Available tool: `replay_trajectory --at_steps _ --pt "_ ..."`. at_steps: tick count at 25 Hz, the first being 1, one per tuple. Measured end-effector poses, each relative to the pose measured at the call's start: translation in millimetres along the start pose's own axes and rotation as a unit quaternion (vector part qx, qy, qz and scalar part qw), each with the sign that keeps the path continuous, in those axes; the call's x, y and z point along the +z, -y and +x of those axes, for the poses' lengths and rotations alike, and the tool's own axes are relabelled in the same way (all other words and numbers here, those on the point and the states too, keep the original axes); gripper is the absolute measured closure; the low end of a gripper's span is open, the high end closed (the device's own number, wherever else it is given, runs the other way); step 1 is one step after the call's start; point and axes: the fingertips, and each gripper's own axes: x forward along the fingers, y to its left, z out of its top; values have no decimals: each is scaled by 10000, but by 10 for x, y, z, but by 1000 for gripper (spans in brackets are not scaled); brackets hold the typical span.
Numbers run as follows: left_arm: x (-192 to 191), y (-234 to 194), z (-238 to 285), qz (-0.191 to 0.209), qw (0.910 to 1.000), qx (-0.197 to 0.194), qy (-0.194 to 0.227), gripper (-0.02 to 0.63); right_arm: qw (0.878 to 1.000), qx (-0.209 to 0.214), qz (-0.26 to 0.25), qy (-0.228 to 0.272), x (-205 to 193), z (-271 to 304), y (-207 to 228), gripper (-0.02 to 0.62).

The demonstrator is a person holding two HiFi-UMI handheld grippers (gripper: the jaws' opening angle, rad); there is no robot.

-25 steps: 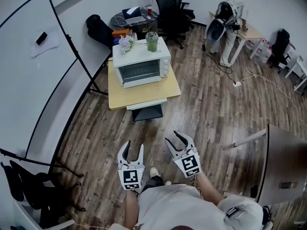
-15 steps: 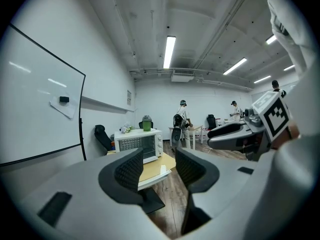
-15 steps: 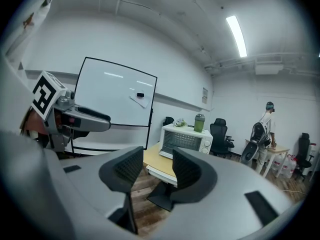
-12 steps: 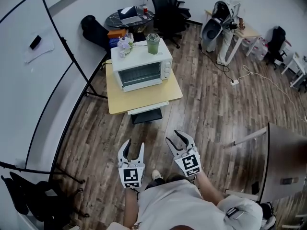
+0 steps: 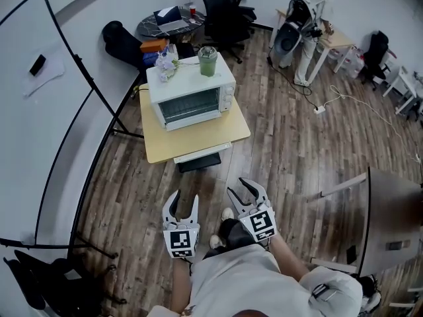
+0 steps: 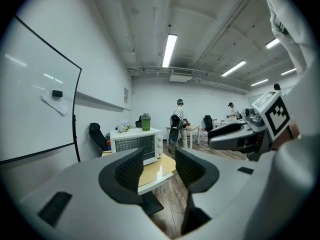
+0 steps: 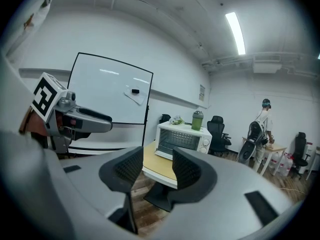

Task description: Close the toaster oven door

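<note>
The white toaster oven (image 5: 192, 98) stands on a small yellow table (image 5: 198, 136) well ahead of me; its glass door looks upright against the front. The oven also shows far off in the left gripper view (image 6: 135, 146) and the right gripper view (image 7: 182, 139). Both grippers hang side by side near my body, over the wood floor and far short of the table. My left gripper (image 5: 185, 201) and my right gripper (image 5: 239, 189) each show a gap between the pads with nothing in it.
A green cup (image 5: 208, 59) and flowers (image 5: 164, 61) sit on the oven top. A whiteboard on a stand (image 5: 39, 111) runs along the left. A grey cabinet (image 5: 390, 223) is at the right. Office chairs (image 5: 221, 5) and a person (image 5: 310, 12) are behind the table.
The table and oven have come slightly nearer and lower in the head view as I walk forward. Both grippers keep their place before my body, jaws unchanged.
</note>
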Motion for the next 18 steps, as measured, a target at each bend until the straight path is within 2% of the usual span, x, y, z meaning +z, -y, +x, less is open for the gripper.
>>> replay_trajectory --at_steps 18 --pt "121 -413 877 -75 9997 223 -52 413 9997 224 17 -18 86 876 553 411"
